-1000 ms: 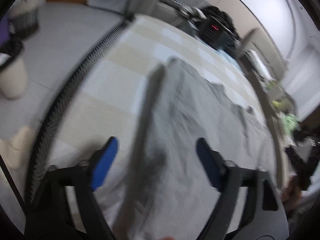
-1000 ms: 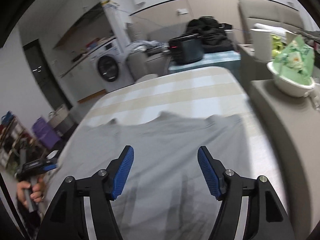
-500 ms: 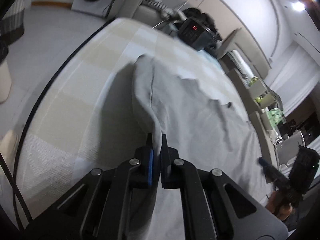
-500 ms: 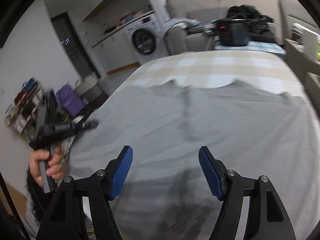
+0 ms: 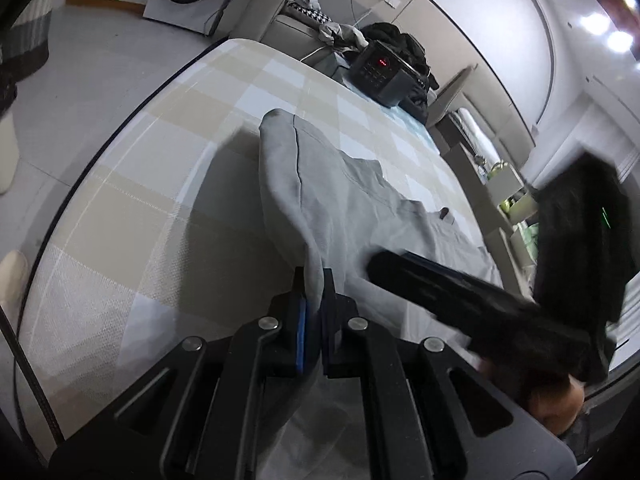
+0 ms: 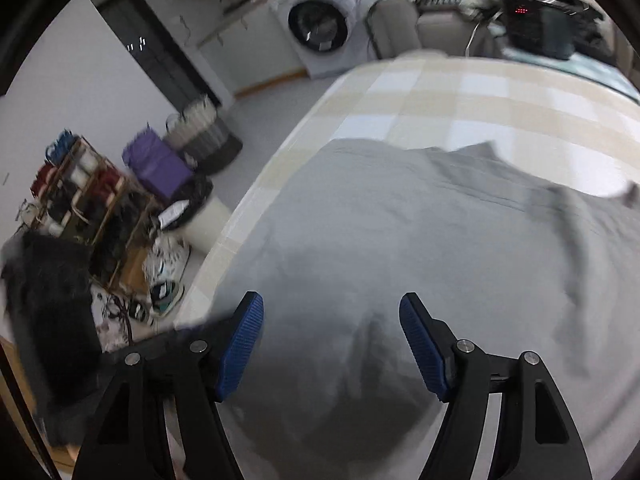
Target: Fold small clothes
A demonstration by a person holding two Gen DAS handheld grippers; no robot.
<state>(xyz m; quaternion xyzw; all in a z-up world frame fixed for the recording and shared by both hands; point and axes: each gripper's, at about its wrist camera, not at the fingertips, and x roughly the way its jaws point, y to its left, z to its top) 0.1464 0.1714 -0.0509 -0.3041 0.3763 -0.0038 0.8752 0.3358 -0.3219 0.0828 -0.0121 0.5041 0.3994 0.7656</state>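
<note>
1. The left gripper [image 5: 314,280] has a black frame with angular cut-outs, silver round screws and thin blue pads.
2. The right gripper [image 6: 331,344] has two black arms, each with silver screws and a ribbed blue pad [image 6: 420,344].
3. Seen from the left wrist, the right gripper is a blurred black bar under a black box with a small green light.

- My right gripper [image 6: 331,344] hangs over the grey garment [image 6: 420,248], blue pads spread apart, nothing between them.
- The garment lies flat near the left edge of the checked bed [image 6: 460,96].
- A washing machine [image 6: 320,24] stands beyond.
</note>
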